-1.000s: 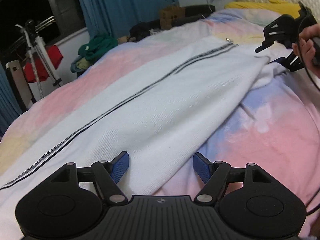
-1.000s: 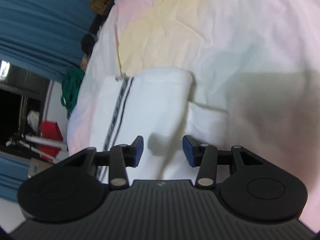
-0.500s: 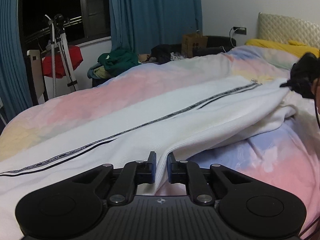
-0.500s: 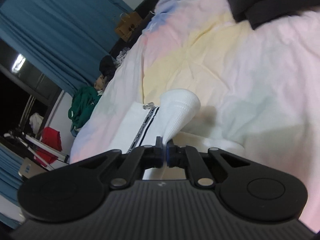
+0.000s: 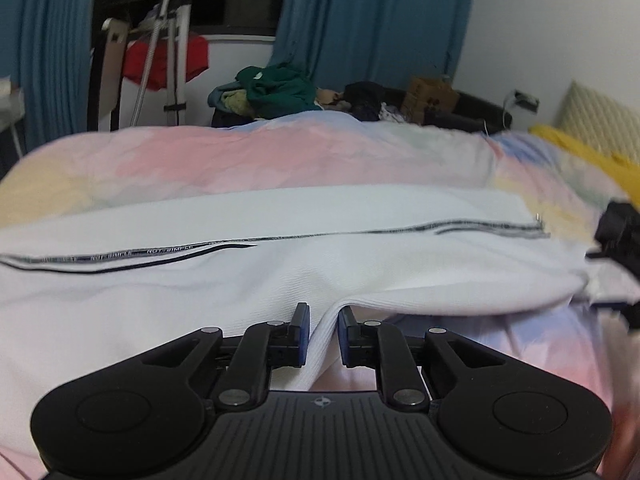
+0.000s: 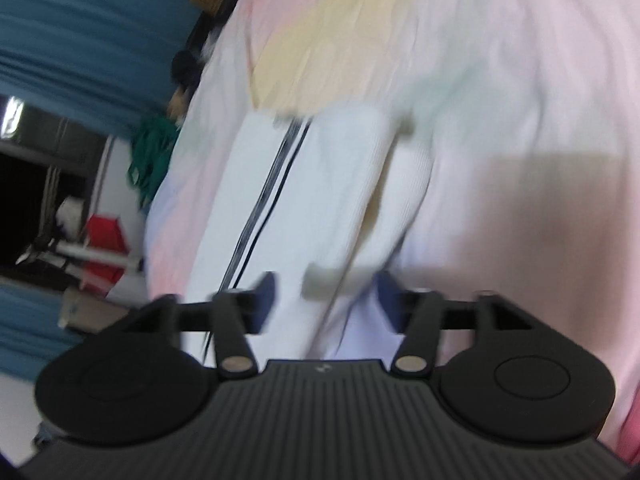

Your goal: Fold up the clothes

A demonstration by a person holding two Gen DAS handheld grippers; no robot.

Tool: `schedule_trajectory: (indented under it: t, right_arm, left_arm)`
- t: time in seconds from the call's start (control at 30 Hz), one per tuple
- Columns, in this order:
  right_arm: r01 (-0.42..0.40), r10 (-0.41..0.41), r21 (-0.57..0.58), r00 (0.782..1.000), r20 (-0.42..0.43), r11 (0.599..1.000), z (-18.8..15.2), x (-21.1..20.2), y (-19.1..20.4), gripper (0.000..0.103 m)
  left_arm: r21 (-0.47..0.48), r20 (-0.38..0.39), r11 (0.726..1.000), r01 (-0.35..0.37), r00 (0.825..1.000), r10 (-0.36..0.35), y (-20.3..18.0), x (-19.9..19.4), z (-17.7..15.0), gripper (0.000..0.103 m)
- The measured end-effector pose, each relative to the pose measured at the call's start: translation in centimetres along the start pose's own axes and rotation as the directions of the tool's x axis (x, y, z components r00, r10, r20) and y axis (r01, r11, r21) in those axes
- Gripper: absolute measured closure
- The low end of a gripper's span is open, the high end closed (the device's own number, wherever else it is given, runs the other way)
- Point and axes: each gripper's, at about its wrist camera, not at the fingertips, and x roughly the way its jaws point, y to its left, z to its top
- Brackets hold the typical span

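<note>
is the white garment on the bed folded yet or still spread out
Mostly spread out. The white garment lies lengthwise across the bed, zipper stripe visible end to end; only its near edge is lifted, pinched in the left tool.

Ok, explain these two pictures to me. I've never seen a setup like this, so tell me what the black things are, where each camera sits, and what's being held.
There is no robot here. A person holds a two-finger gripper in each hand, and a fisheye camera on each one looks forward along its fingers. The black shapes at the bottom of each picture are those tools.

The left camera shows the left gripper closed on an edge fold of a white garment with a dark stripe, spread on a pastel bedspread. The right gripper shows as a blurred black shape at that picture's right edge.

The right camera, blurred by motion, shows the right gripper with its blue pads wide apart above the same garment, gripping nothing.
</note>
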Motion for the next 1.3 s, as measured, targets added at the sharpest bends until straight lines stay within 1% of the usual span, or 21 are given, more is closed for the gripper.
schedule_trajectory:
  t: [0.1,0.17,0.2,0.27,0.3,0.33,0.43,0.47,0.53,0.6,0.63,0.73,0.8,0.9,1.0,1.03,1.07,1.13,1.17,1.23,1.3]
  right_arm:
    - [-0.033,0.027,-0.064,0.995,-0.096,0.997,-1.5,0.7,1.7,0.039]
    - [-0.096,0.069,-0.148,0.982,-0.173,0.984,-2.8,1.2,3.4,0.039]
    - [-0.125,0.074,-0.230,0.974,-0.216,0.965,-3.9,1.5,4.7,0.039]
    - [-0.183,0.061,-0.404,0.953,-0.296,0.896,-6.3,1.9,7.3,0.039]
    - [-0.211,0.046,-0.502,0.946,-0.320,0.839,-7.6,1.9,8.7,0.039]
    - [-0.239,0.033,-0.593,0.941,-0.337,0.769,-9.0,1.7,9.9,0.039]
    - [-0.284,-0.034,-0.773,0.930,-0.367,0.567,-13.3,2.2,11.9,0.040]
    - [-0.273,-0.063,-0.824,0.935,-0.348,0.497,-14.6,2.6,12.3,0.040]
    - [-0.221,-0.088,-0.911,0.960,-0.266,0.349,-16.6,3.5,12.8,0.041]
    - [-0.155,-0.066,-0.968,0.983,-0.171,0.198,-18.2,4.1,13.1,0.041]
    - [-0.119,-0.042,-0.983,0.991,-0.126,0.138,-18.8,4.4,13.4,0.041]
    - [-0.055,0.028,-0.998,0.998,-0.055,0.002,-20.0,5.7,14.0,0.041]
    - [-0.042,0.025,-0.996,0.999,-0.044,-0.078,-21.2,7.3,14.4,0.042]
    - [-0.049,0.002,-0.985,0.999,-0.050,-0.165,-23.0,9.4,15.0,0.052]
    - [-0.016,0.014,-0.968,1.000,-0.020,-0.250,-24.2,9.3,14.6,0.070]
    - [-0.005,0.013,-0.966,1.000,-0.009,-0.259,-24.1,9.3,14.5,0.076]
    - [0.004,0.010,-0.965,1.000,0.002,-0.261,-23.8,9.3,14.3,0.076]
    - [0.010,-0.005,-0.970,1.000,0.011,-0.244,-23.6,9.6,14.4,0.076]
    - [0.009,-0.013,-0.968,1.000,0.013,-0.249,-23.7,9.6,14.5,0.076]
    - [0.006,-0.032,-0.962,0.999,0.015,-0.273,-24.2,9.8,14.5,0.092]
    - [0.013,-0.040,-0.954,0.999,0.026,-0.299,-24.7,9.3,14.3,0.095]
  left_arm:
    - [-0.062,0.000,0.998,0.019,1.000,-0.019,1.1,0.1,0.3,0.086]
    - [-0.109,0.003,0.993,0.032,0.999,-0.032,1.9,0.2,0.6,0.086]
    - [-0.131,0.007,0.991,0.035,0.999,-0.035,2.0,0.1,0.4,0.086]
    - [-0.142,0.011,0.989,0.036,0.999,-0.035,2.3,0.1,0.5,0.086]
    - [-0.141,0.016,0.989,0.037,0.999,-0.035,2.3,0.1,0.5,0.086]
    - [-0.139,0.020,0.990,0.038,0.999,-0.036,2.4,0.1,0.5,0.087]
    - [-0.139,0.038,0.990,0.041,0.999,-0.036,2.4,-0.1,0.6,0.087]
    - [-0.136,0.049,0.990,0.042,0.998,-0.036,2.4,-0.2,0.7,0.088]
    - [-0.123,0.077,0.991,0.048,0.996,-0.038,2.4,-0.6,0.9,0.090]
    - [-0.115,0.105,0.992,0.057,0.993,-0.045,2.5,-1.0,1.3,0.092]
    - [-0.116,0.115,0.992,0.060,0.992,-0.046,2.6,-1.2,1.5,0.094]
    - [-0.120,0.148,0.991,0.064,0.988,-0.046,2.9,-1.9,2.1,0.094]
    - [-0.115,0.158,0.991,0.064,0.986,-0.046,3.0,-2.1,2.3,0.095]
    - [-0.103,0.160,0.993,0.063,0.986,-0.045,2.9,-2.1,2.3,0.094]
    - [-0.094,0.154,0.994,0.053,0.987,-0.038,2.7,-2.0,2.2,0.094]
    - [-0.092,0.152,0.994,0.051,0.988,-0.036,2.7,-1.9,2.1,0.094]
    - [-0.089,0.151,0.995,0.048,0.988,-0.034,2.6,-1.9,2.0,0.094]
    - [-0.069,0.147,0.997,0.038,0.989,-0.027,2.3,-1.8,1.9,0.094]
    - [-0.051,0.143,0.998,0.023,0.990,-0.016,2.0,-1.7,1.7,0.094]
    - [-0.013,0.137,1.000,-0.006,0.991,0.008,1.5,-1.6,1.4,0.093]
    - [0.015,0.125,0.999,-0.041,0.991,0.039,1.0,-1.5,0.9,0.091]
